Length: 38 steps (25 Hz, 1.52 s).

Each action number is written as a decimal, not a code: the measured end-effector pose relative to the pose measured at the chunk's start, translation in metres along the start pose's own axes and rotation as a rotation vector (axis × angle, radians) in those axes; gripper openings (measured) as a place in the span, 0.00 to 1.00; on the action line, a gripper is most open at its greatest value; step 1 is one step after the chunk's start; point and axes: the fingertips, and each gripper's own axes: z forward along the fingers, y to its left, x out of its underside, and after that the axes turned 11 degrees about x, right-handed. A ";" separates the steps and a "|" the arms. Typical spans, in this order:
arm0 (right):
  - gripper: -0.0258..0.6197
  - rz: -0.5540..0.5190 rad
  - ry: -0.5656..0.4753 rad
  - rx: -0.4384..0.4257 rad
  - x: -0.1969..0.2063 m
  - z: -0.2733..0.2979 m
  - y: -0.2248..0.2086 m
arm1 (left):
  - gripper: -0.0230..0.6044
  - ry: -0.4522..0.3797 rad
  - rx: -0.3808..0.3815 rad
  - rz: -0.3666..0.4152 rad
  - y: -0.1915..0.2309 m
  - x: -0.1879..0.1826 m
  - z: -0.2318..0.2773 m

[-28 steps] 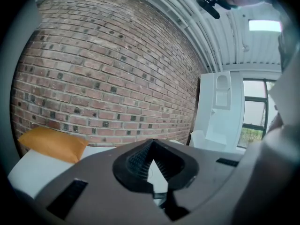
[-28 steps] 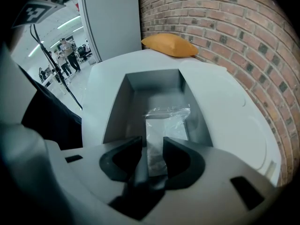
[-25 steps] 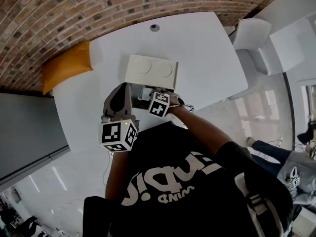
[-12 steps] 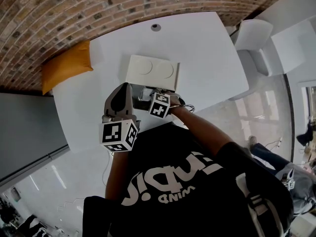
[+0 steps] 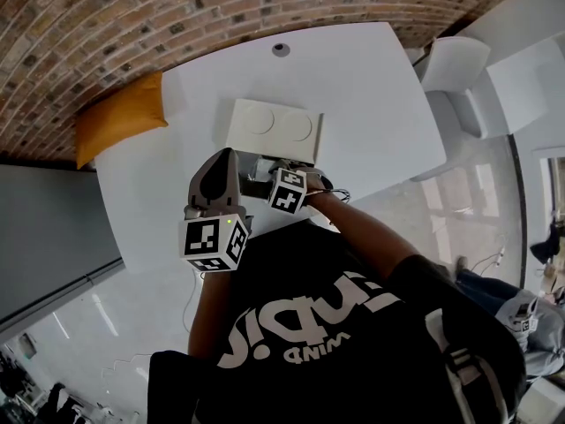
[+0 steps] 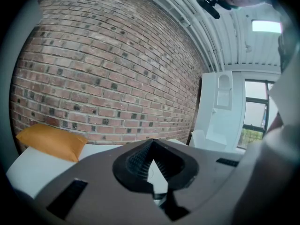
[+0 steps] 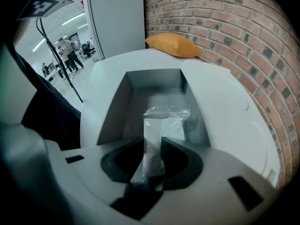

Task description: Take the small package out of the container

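Observation:
The grey container (image 7: 117, 108) stands open on the white table (image 5: 371, 104), near its front edge. A small package (image 7: 165, 123) in a clear plastic bag lies inside it. My right gripper (image 7: 152, 146) points steeply down into the container. Its jaws have just been closing, with the package's near end between them and both pads against it. In the head view its marker cube (image 5: 287, 190) covers the fingertips. My left gripper (image 5: 222, 159) hovers just left of the container (image 5: 256, 168), shut and empty; in its own view its tips (image 6: 151, 146) meet.
The container's white lid (image 5: 269, 129) lies flat just behind it. An orange cushion (image 5: 119, 117) rests at the table's far left by the brick wall. A white chair (image 5: 450, 60) stands off the table's right corner. A round grommet (image 5: 281, 49) is at the far edge.

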 end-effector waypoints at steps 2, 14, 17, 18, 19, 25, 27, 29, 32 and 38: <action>0.21 -0.008 -0.005 0.005 0.000 0.000 0.001 | 0.04 0.000 -0.001 0.001 0.000 0.000 -0.001; 0.17 -0.044 -0.026 0.023 -0.001 -0.001 0.003 | 0.04 0.000 -0.007 -0.002 0.001 0.004 -0.004; 0.16 -0.039 -0.028 0.015 -0.001 -0.002 0.004 | 0.04 -0.001 -0.009 -0.003 0.001 0.004 -0.004; 0.15 -0.039 -0.028 0.014 0.000 -0.002 0.004 | 0.04 -0.001 -0.009 -0.004 0.001 0.004 -0.004; 0.15 -0.040 -0.027 0.013 0.000 -0.002 0.004 | 0.04 -0.001 -0.010 -0.004 0.001 0.004 -0.004; 0.12 -0.046 -0.033 0.015 -0.002 -0.005 0.004 | 0.04 -0.003 -0.010 -0.006 0.002 0.004 -0.005; 0.12 -0.055 -0.030 0.020 0.000 -0.004 0.004 | 0.04 -0.003 -0.009 -0.006 0.001 0.004 -0.005; 0.11 -0.061 -0.029 0.021 0.000 -0.005 0.004 | 0.04 -0.004 -0.006 -0.008 0.000 0.004 -0.004; 0.10 -0.056 -0.034 0.020 -0.002 -0.008 0.003 | 0.04 -0.005 -0.004 -0.009 0.000 0.004 -0.004; 0.07 -0.068 -0.048 0.052 -0.005 -0.012 -0.001 | 0.04 -0.006 0.002 -0.008 -0.002 0.005 -0.004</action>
